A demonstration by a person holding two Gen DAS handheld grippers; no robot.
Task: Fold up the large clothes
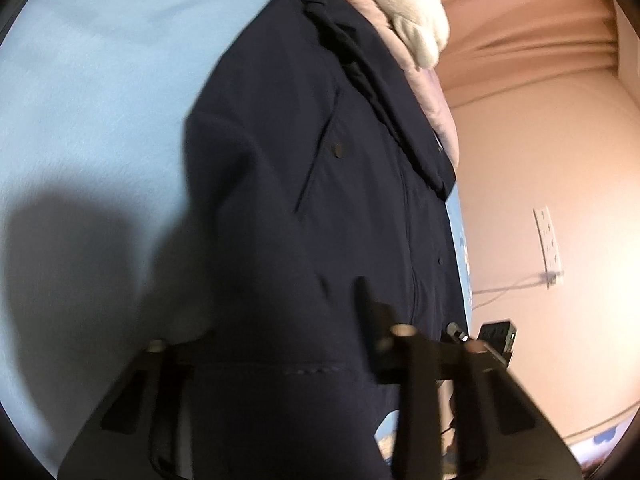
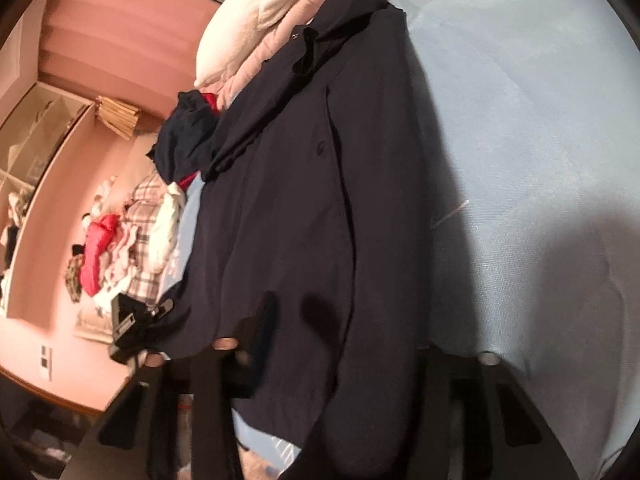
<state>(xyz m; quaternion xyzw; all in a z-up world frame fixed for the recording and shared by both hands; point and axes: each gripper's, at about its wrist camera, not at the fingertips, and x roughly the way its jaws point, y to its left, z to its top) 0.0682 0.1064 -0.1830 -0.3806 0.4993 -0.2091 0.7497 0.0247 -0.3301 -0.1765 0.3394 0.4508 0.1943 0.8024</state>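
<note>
While the navy coat (image 1: 320, 200) lay spread on the blue bed (image 1: 100, 100), we clamped our left tool (image 1: 320, 332) and right tool (image 2: 312, 320) on its near hem, both angled downward.

blue bedsheet (image 1: 100, 80) | white pillow (image 2: 248, 20) | pink curtain (image 1: 528, 20) | wall socket (image 1: 547, 240) | clothes pile (image 2: 120, 248)
</note>
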